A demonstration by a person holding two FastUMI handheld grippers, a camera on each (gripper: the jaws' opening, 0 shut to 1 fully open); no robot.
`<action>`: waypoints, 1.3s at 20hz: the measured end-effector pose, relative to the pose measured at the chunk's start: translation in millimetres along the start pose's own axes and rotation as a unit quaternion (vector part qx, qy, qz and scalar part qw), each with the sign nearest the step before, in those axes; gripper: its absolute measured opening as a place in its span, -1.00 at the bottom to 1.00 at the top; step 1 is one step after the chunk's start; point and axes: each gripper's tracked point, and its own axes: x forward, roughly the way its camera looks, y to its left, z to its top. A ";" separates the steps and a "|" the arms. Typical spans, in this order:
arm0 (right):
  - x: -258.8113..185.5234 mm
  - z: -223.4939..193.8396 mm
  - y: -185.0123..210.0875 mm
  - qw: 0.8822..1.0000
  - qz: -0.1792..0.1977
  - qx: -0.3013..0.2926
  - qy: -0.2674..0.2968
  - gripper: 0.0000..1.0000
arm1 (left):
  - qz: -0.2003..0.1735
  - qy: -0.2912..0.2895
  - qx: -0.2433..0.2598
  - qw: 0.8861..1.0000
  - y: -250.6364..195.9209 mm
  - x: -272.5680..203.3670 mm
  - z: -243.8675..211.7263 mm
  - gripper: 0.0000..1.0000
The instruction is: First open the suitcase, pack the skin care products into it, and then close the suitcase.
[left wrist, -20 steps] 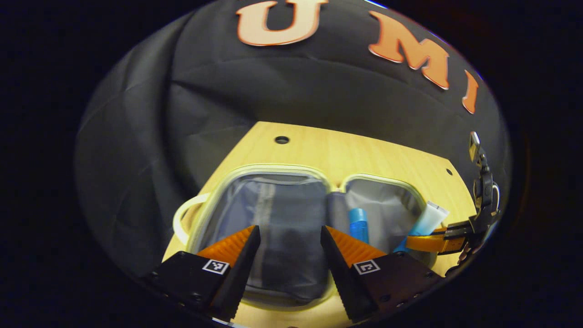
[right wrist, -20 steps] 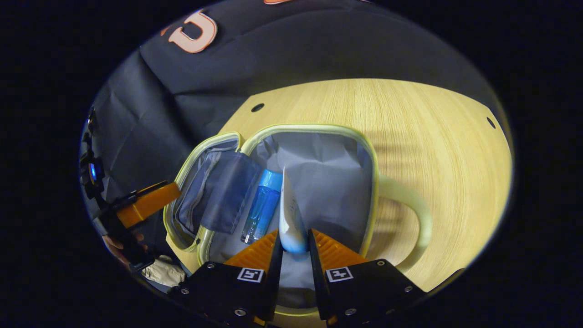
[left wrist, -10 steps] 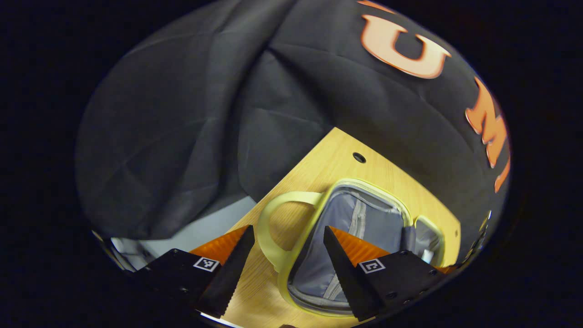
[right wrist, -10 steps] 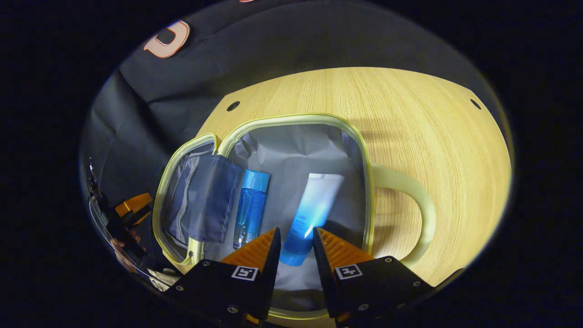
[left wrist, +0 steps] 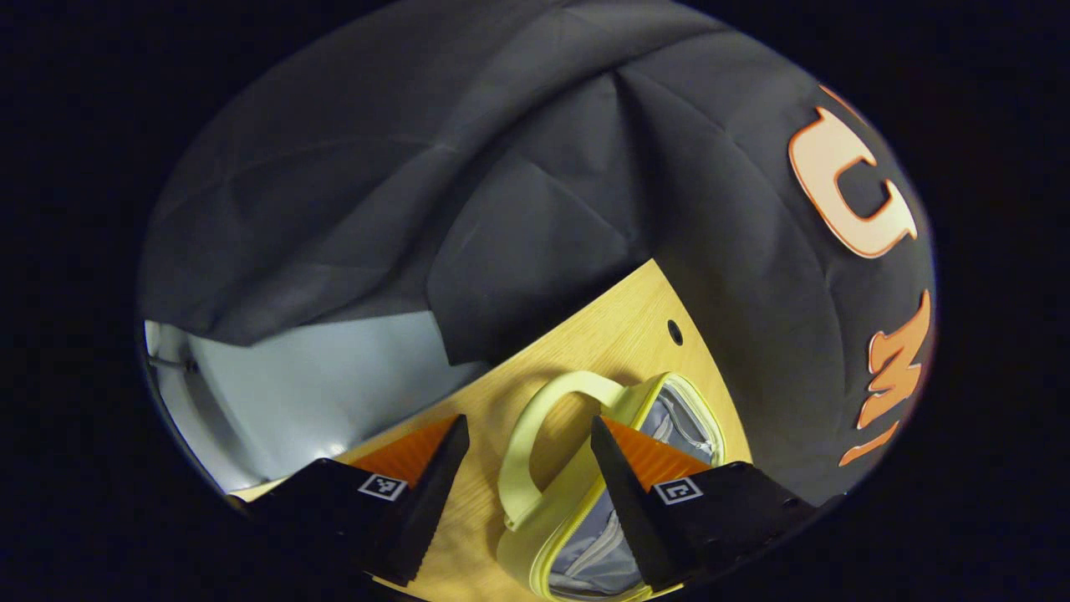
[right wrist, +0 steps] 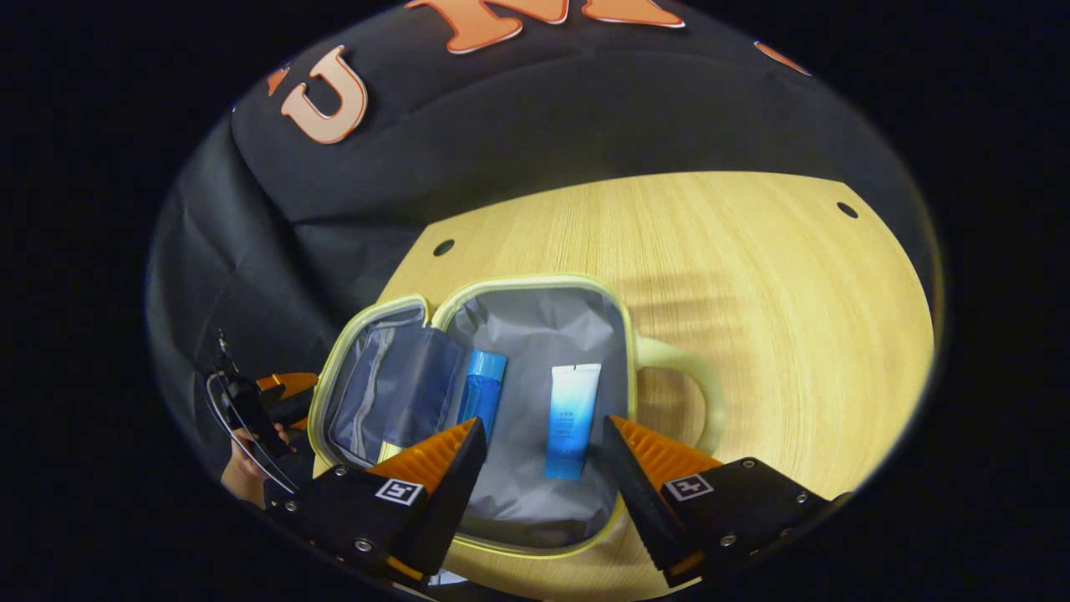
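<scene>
The wooden table (right wrist: pixel 752 276) carries the suitcase (right wrist: pixel 535 288), a small pale-yellow zip case that lies spread flat, its grey lining up, so both halves can be reached from above. In the right gripper view the two halves sit side by side: the lid half with its pocket flap to the left, and the deeper half to the right, with a looped handle (right wrist: pixel 698 393) sticking out onto the table.

Inside the deeper half lie the skin care products, side by side and apart: a blue bottle (right wrist: pixel 482 393) and a white-and-blue tube (right wrist: pixel 572 418). Both lie flat, which should let the lid fold over them without catching.

The right gripper (right wrist: pixel 543 456) hovers above the near rim of the case with its fingers spread wide and nothing between them; packing looks finished, with closing left to do.

The left gripper (left wrist: pixel 528 456) also has its fingers spread and empty, with the lid half's handle (left wrist: pixel 535 435) lying between them, probably lined up to lift and fold that half.

The left gripper view adds the table's edge, which the right gripper view lacks. The right gripper view alone reveals the packed contents, and the left gripper with a hand (right wrist: pixel 242 472) holding it at far left.
</scene>
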 end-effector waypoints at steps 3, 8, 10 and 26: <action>-25.3 20.4 -6.6 0.999 0.002 0.000 -0.041 0.89 | 0.004 0.021 -0.016 1.000 6.3 10.9 -10.6 -0.13; -62.7 54.4 -35.1 0.993 -0.021 -0.017 -0.111 0.92 | -0.016 0.012 0.029 0.999 -5.5 -2.0 -2.4 -0.79; -70.8 65.2 -48.6 0.990 -0.035 -0.032 -0.134 0.92 | -0.022 -0.014 0.077 0.997 -22.9 -12.9 12.5 -0.80; -114.7 102.5 -103.1 0.972 -0.038 -0.128 -0.192 0.92 | -0.148 -0.143 0.293 0.934 -257.7 -171.5 3.0 -0.82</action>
